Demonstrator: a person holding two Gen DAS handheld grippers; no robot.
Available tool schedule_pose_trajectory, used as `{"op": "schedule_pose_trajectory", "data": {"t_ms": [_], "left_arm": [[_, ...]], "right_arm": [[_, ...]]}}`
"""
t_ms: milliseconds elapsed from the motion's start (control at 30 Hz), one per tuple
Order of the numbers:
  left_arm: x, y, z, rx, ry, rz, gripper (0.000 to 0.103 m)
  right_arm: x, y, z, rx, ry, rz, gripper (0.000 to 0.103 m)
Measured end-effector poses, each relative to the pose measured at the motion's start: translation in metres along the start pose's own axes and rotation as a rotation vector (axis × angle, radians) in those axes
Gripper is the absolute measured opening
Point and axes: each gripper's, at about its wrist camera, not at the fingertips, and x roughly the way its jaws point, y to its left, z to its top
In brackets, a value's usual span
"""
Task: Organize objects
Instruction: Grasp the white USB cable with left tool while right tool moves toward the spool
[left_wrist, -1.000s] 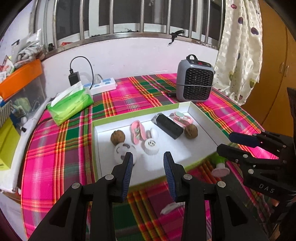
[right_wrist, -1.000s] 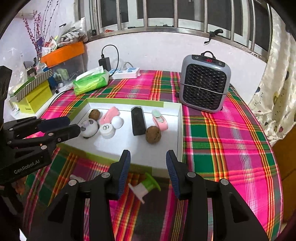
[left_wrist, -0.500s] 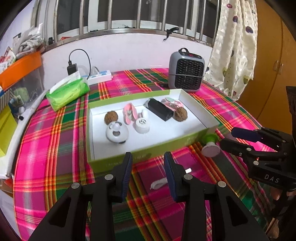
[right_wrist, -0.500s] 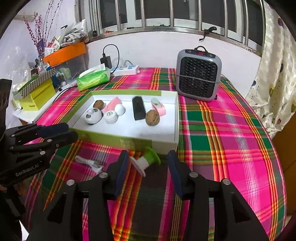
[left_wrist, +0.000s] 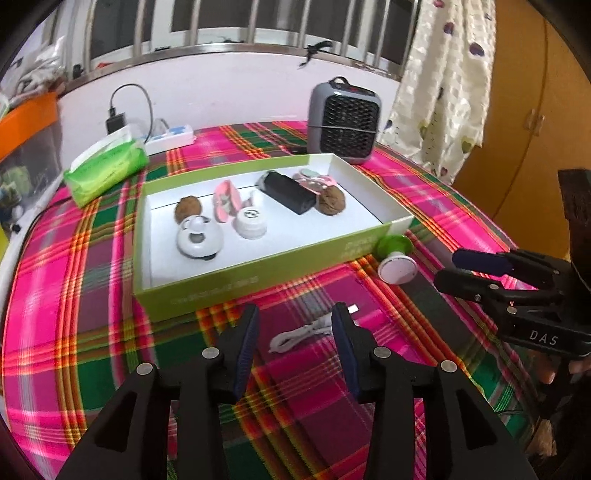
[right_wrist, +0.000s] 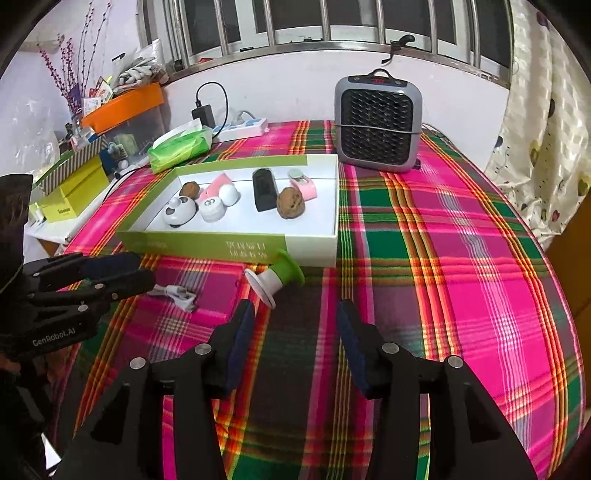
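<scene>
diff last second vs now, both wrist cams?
Both grippers pulled back from the box and dropped toward the tablecloth. Left gripper, jaws just opening, now frames the white cable; right gripper opened too, behind the green-and-white piece. Nothing grasped. Box contents unchanged.

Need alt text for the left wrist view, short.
The open left claw hangs over a white coiled cable on a pink-and-green plaid tablecloth, nothing gripped. Behind it, a green-walled shallow box holds small items, including two brown walnuts and a black block. The right claw points at a green-and-white spool-shaped object.
</scene>
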Motion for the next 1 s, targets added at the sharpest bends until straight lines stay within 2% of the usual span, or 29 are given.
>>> {"op": "schedule_pose_trajectory", "data": {"t_ms": [100,200,833,1000], "left_arm": [[0.005,-0.005,0.0,0.03,0.001,-0.005,0.039],[0.01,-0.01,0.0,0.063,0.013,0.036,0.039],[0.011,-0.036,-0.008,0.113,0.082,-0.038,0.039],[0.013,-0.041,-0.009,0.144,0.09,-0.015,0.039]], "right_arm": [[-0.001,-0.002,-0.002,0.003,0.0,-0.003,0.048],[-0.003,-0.003,-0.004,0.007,0.001,-0.005,0.048],[-0.004,-0.011,-0.01,0.032,0.009,0.005,0.048],[-0.004,-0.014,-0.012,0.04,0.008,0.009,0.048]]}}
